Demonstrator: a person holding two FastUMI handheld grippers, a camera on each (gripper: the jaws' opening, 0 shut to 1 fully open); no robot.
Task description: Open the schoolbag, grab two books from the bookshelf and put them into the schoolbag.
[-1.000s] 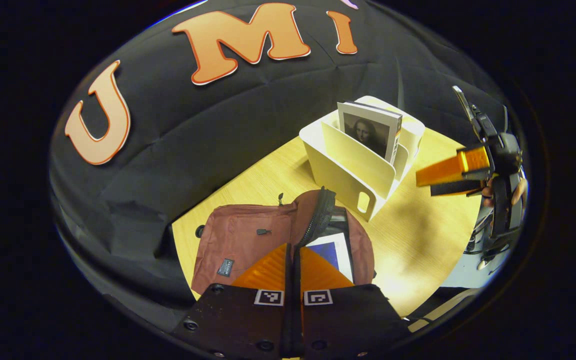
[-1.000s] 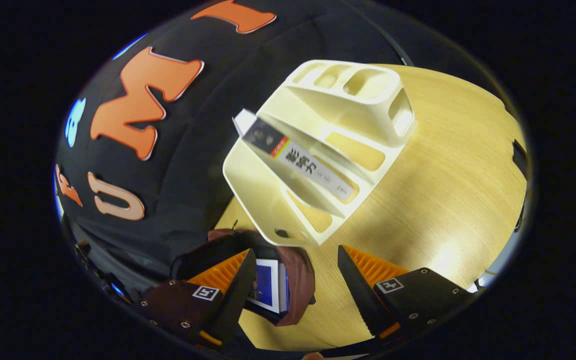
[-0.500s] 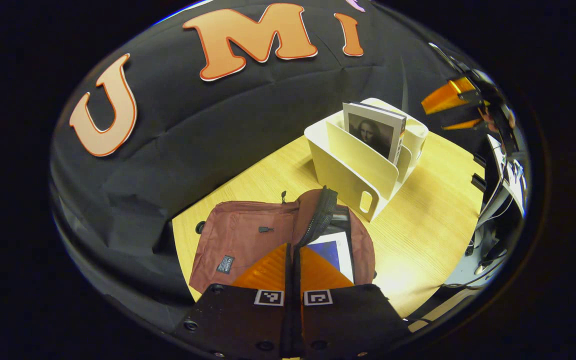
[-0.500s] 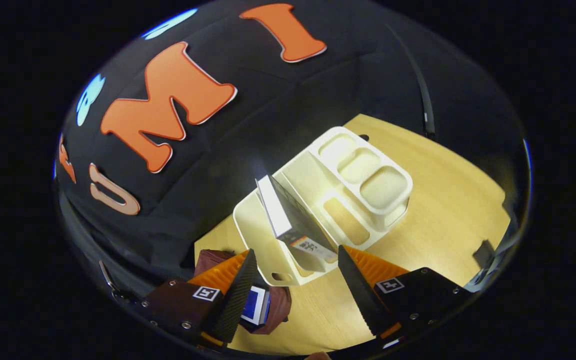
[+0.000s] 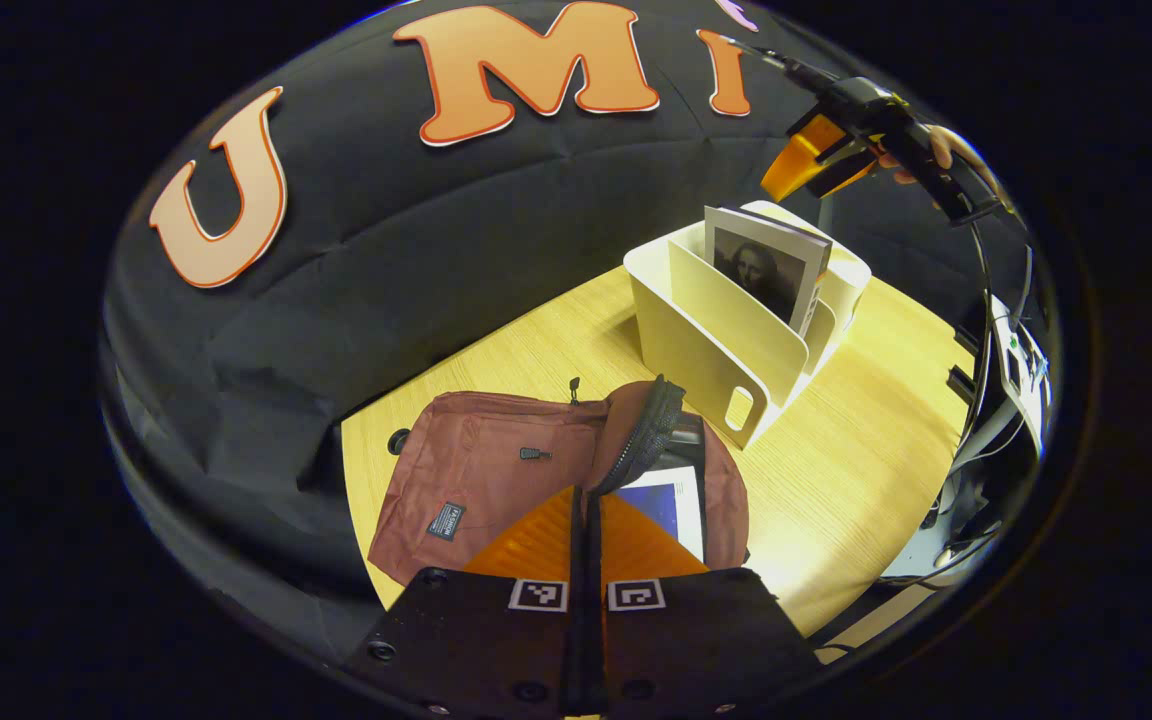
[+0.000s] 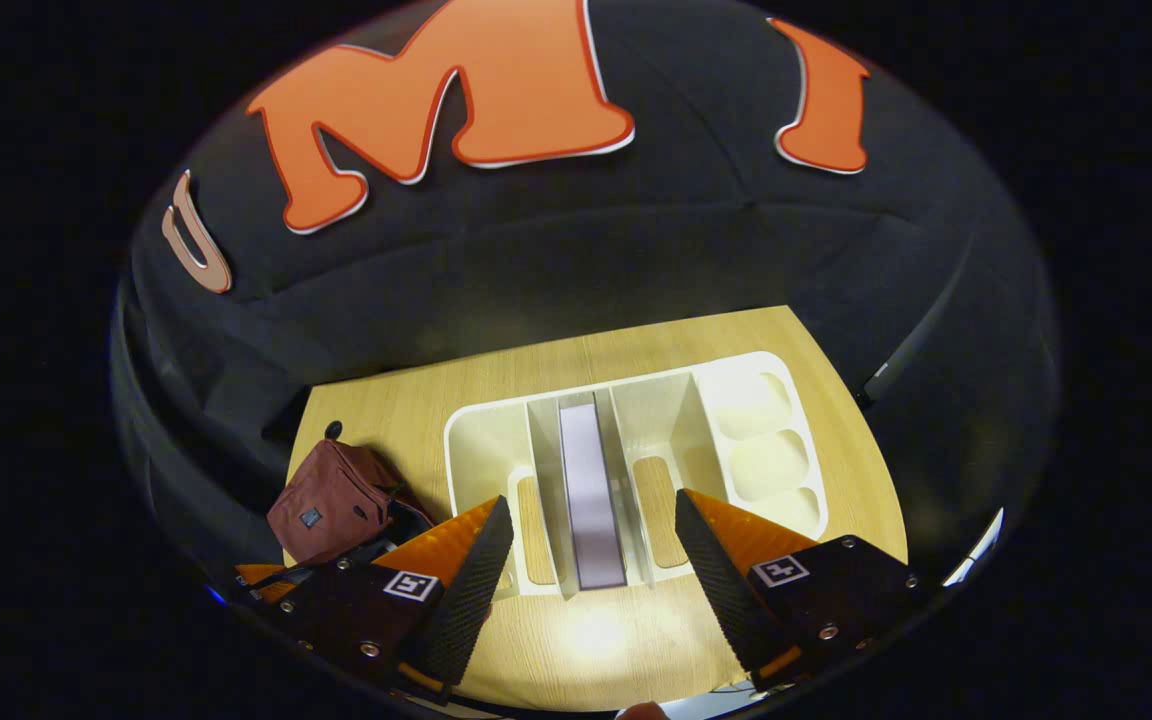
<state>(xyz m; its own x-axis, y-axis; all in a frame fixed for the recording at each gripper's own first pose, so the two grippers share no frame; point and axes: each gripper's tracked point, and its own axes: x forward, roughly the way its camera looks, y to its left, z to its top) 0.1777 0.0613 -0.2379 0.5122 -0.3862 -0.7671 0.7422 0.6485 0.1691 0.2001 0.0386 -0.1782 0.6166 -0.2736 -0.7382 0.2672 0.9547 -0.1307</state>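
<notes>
One book point(image 5: 673, 502) already in the open schoolbag point(image 5: 481, 475), pale cover showing through the unzipped mouth; one more point(image 6: 591, 490) upright in the middle slot of the bookshelf point(image 6: 496, 425), edge up in the right gripper view. Right gripper point(image 6: 591, 535) high above that slot, jaws wide open, book edge lined up in the gap between them. Left gripper point(image 5: 588, 520) low over the schoolbag, jaws closed together with nothing seen between them, just beside the zipper flap.

For the step in hand, most likely the grab of the second book: straight down along the slot, fingers kept parallel to the dividers, one each side of the book and not astride a divider wall. Close only once the pads are well past the top edge, on the flat covers. Lift straight up until clear of the slot, lest the light bookshelf tip or drag along. Worth holding the flap of the schoolbag back meanwhile, to keep the mouth wide for the drop.

Underneath, a pale wooden table point(image 5: 836, 470), smooth and brightly lit, schoolbag near its left end and bookshelf just beside it. Behind, the black cloth wall point(image 5: 386, 260) of the booth. At the right edge of the left gripper view, cables point(image 5: 976, 430) and some equipment beyond the table.
</notes>
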